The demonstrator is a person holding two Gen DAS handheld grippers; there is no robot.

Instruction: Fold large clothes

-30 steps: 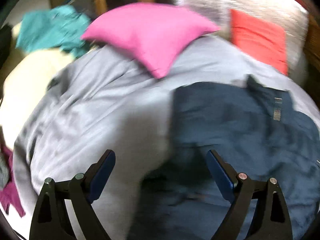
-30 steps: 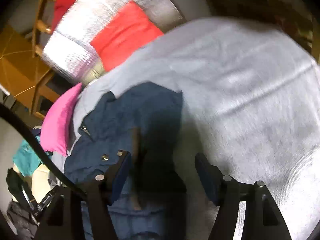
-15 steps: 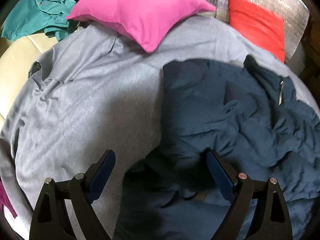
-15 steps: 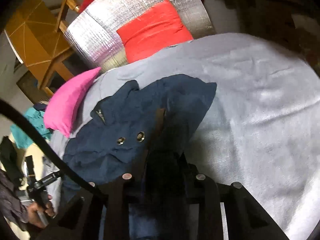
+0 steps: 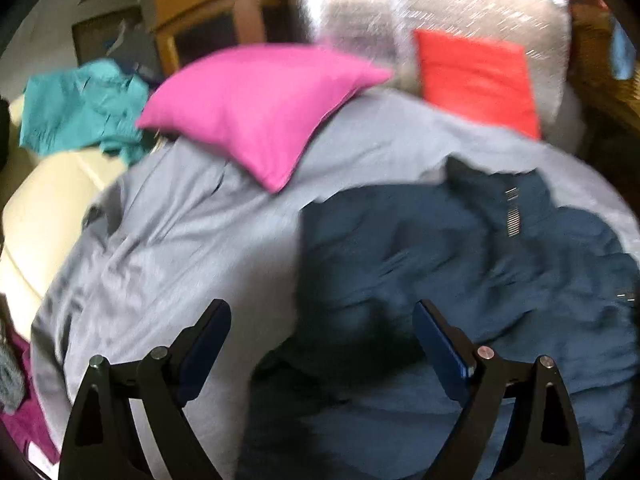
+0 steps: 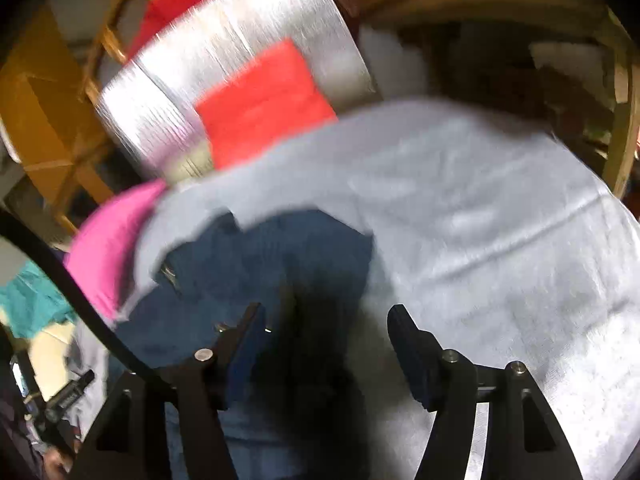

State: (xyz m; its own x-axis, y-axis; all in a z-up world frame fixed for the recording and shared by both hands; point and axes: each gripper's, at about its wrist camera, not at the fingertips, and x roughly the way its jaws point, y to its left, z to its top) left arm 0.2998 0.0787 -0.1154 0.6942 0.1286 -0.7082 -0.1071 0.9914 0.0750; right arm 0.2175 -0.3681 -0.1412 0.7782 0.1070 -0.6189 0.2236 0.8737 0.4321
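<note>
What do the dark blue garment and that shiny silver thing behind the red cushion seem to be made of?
Dark blue garment: probably matte woven cotton, softly creased, with a metal zip. Silver thing: likely quilted foil, glinting and finely ribbed. Blur leaves both uncertain.

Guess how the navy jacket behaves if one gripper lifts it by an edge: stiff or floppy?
Probably floppy: the navy jacket lies crumpled in soft folds on the grey sheet, so it would likely drape and sag. Its snaps suggest thicker fabric, maybe somewhat heavy. It seems unlikely to slide freely on that sheet.
</note>
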